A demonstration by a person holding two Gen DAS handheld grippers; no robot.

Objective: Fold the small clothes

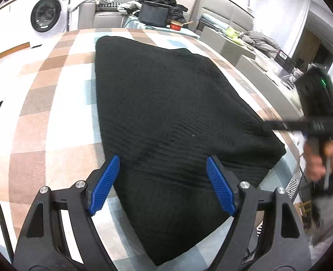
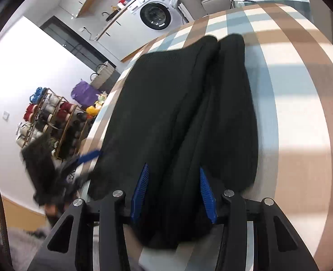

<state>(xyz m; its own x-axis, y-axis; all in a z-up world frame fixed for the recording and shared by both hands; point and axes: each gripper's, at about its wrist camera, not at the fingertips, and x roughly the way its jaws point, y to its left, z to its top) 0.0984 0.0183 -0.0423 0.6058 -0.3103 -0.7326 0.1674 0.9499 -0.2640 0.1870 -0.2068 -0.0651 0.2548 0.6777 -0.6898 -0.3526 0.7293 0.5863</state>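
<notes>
A black knit garment (image 1: 166,103) lies folded lengthwise on the checked tablecloth (image 1: 53,103). My left gripper (image 1: 162,159) hovers open over its near end, blue pads wide apart and gripping nothing. The right gripper (image 1: 279,125) shows blurred at the garment's right edge, with a hand (image 1: 316,160) holding it. In the right wrist view the garment (image 2: 171,103) runs away from me in two long folds across the tablecloth (image 2: 301,113). My right gripper (image 2: 173,167) stands partly open over its near end, the cloth under the pads but not pinched. The left gripper's blue fingertip (image 2: 88,155) is blurred at left.
A washing machine (image 1: 45,14) stands beyond the table's far left corner. A laptop (image 1: 154,14) and red bowl (image 1: 176,24) sit on a surface behind the table, by a sofa (image 1: 103,15) with clothes. A yarn rack (image 2: 51,117) and purple bag (image 2: 84,92) stand on the floor.
</notes>
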